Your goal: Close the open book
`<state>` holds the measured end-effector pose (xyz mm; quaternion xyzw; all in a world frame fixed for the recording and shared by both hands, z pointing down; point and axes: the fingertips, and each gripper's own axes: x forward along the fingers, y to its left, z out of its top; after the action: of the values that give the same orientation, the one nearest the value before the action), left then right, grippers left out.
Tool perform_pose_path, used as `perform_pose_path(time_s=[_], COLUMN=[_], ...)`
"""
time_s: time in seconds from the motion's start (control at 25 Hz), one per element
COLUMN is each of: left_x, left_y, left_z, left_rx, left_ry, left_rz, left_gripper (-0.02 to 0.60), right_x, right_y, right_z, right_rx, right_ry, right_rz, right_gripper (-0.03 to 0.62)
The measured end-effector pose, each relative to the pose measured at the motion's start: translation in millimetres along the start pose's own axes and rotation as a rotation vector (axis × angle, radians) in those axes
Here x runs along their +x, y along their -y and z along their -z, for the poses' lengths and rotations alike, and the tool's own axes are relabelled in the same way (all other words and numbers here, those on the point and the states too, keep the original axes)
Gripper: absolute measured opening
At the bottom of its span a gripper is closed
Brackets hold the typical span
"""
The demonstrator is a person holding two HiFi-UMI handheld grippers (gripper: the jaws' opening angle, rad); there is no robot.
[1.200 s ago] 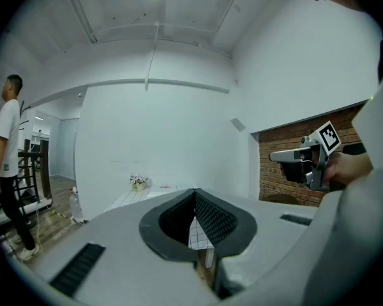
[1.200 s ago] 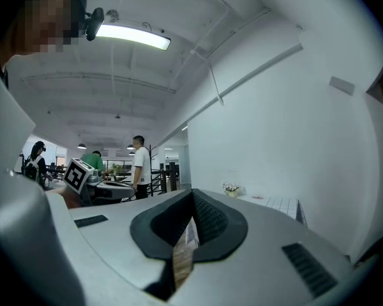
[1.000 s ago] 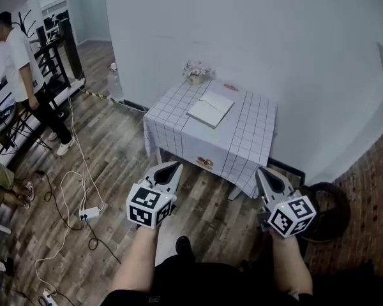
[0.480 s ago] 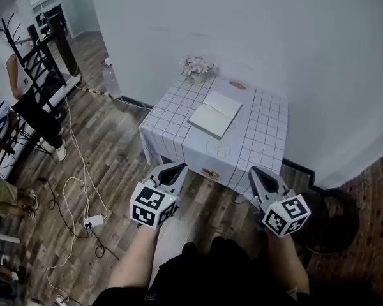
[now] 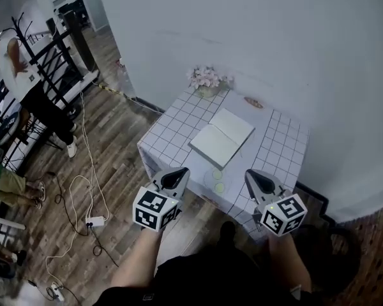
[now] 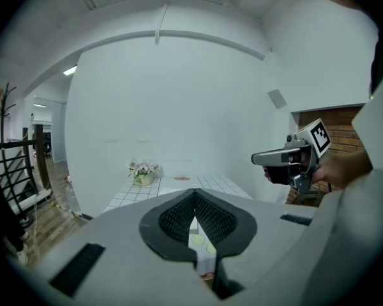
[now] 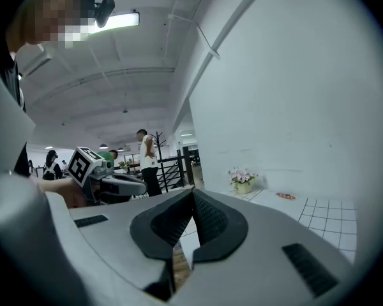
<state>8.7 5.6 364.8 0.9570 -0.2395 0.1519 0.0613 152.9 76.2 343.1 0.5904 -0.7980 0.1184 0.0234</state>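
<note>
Worktop (image 5: 172, 132) under a checked cloth is carrying the open book (image 5: 222, 137), which is lying flat with its pages facing up. Left hand-held gripper (image 5: 177, 173) and right hand-held gripper (image 5: 251, 174) are hovering on the near side of the book, well apart from it. Each has its jaws pressed fully together, holding nothing and touching nothing. Potted flowers (image 5: 207, 81) are standing beyond the book, by the wall.
</note>
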Motion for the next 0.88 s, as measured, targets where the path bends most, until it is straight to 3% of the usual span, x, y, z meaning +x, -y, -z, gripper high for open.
perform_pose_path(time_s=[0.24,0.44,0.56,0.6,0.68,0.88], left_x=[70.7,103.6,107.6,106.8,104.2,92.7], left_y=[-15.4,-26.9,-44.6,-48.6,-57.4,-76.8], left_z=[-14.9,5.9,13.1,13.3,15.3,39.9], left_rx=[-0.050,-0.077,-0.094,-0.087,-0.076,-0.125], left_ry=[-0.012,-0.066,-0.076,-0.077,-0.079,-0.077], left_rz=[-0.107,-0.114,-0.126,-0.124,-0.123,-0.119], left_gripper=[0.008,0.009,0.009,0.009,0.009,0.009], right_x=[53.6,87.6,107.3,113.3,125.2,151.3], right_y=[61.3,70.8,74.0,74.2,71.9,67.9], right_z=[16.8,38.1,51.8,54.6,59.3,65.4], right_rx=[-0.047,-0.064,-0.058,-0.051,-0.057,-0.104], right_ry=[-0.122,-0.205,-0.267,-0.284,-0.315,-0.365], right_rz=[-0.159,-0.236,-0.252,-0.252,-0.250,-0.212], right_gripper=[0.003,0.003,0.016,0.058,0.074,0.119])
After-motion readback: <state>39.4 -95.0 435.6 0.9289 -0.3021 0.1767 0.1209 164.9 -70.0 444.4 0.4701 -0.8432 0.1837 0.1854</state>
